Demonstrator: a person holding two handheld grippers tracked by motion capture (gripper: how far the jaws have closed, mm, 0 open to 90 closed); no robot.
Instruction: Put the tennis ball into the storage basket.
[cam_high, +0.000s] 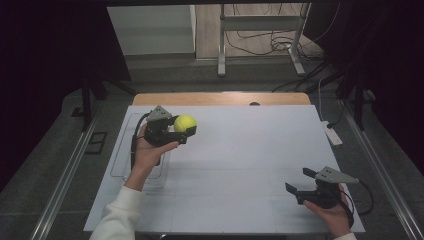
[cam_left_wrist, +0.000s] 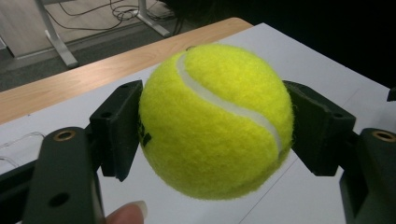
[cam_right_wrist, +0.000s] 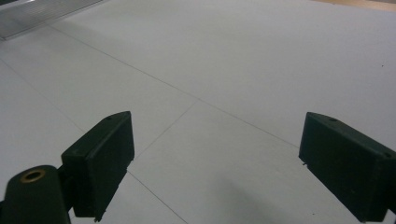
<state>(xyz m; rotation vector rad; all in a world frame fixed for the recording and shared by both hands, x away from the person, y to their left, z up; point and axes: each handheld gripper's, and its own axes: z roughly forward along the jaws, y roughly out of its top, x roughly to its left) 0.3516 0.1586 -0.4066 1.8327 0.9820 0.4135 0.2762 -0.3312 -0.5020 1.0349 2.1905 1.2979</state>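
Clamping the ball (cam_high: 184, 122) between its jaws, the left hand-held gripper (cam_high: 183, 131) held it above the counter (cam_high: 240, 165), just beside a clear tray (cam_high: 121, 150) on the left. The right hand-held gripper (cam_high: 300, 183) sat well apart at the near right corner, jaws spread and empty, pointing leftward toward the ball.

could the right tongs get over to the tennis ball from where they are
Probably yes: the white sheet between the open right tongs and the tennis ball lies bare, but the left tongs already clamp the ball on both sides.
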